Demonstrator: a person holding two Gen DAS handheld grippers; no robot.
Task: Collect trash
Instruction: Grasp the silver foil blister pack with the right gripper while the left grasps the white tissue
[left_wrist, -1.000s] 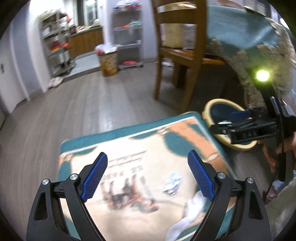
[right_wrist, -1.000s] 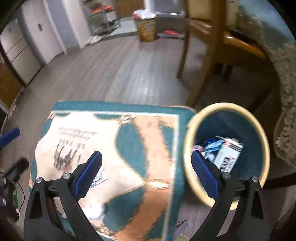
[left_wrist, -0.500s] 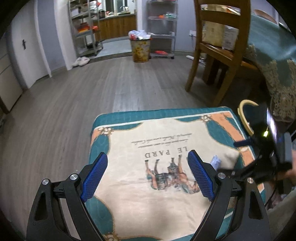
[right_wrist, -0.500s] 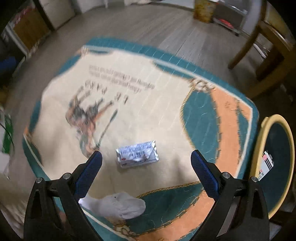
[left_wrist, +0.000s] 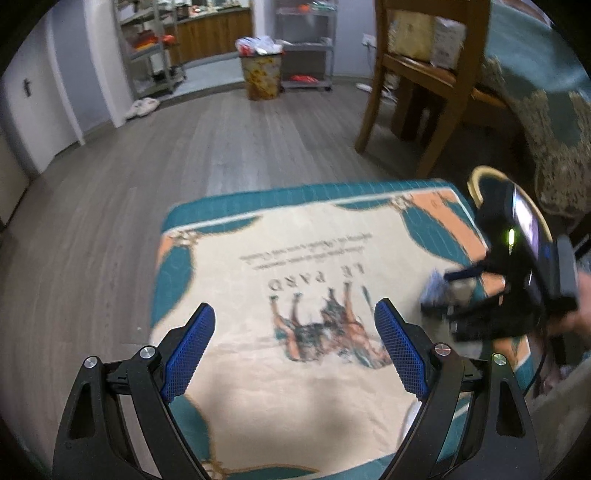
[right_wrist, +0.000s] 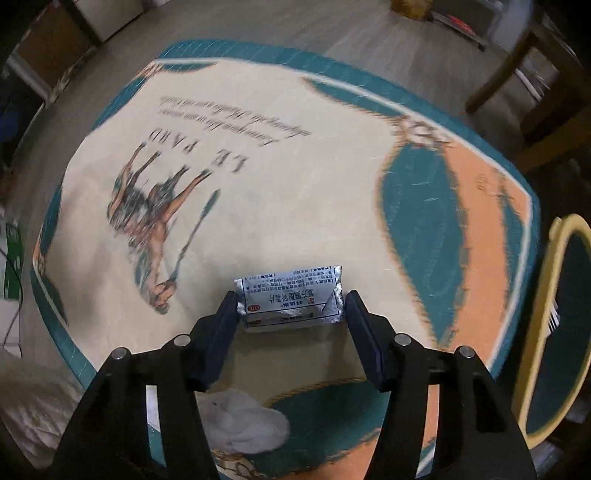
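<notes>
A silver foil sachet (right_wrist: 290, 299) with printed text lies on the cream and teal rug (right_wrist: 295, 166). My right gripper (right_wrist: 290, 295) points down at it, jaws closing, and the pads meet the sachet's two short ends. The left wrist view shows that gripper (left_wrist: 447, 291) at the rug's right edge with the blurred sachet (left_wrist: 434, 290) at its tips. A crumpled white tissue (right_wrist: 243, 424) lies on the rug just below the right gripper's fingers. My left gripper (left_wrist: 295, 304) hovers open over the near part of the rug with nothing between its fingers.
A round bin with a yellow rim (right_wrist: 554, 258) and a dark blue inside stands off the rug's right side. A wooden chair (left_wrist: 417, 96) and a table under a teal cloth (left_wrist: 546, 110) stand behind it. Grey wood floor (left_wrist: 221, 147) runs back to shelves and a distant waste basket (left_wrist: 260, 70).
The right gripper came down from above the bin to the rug, and its jaws narrowed onto the sachet. The left gripper stayed open and drifted lower.
</notes>
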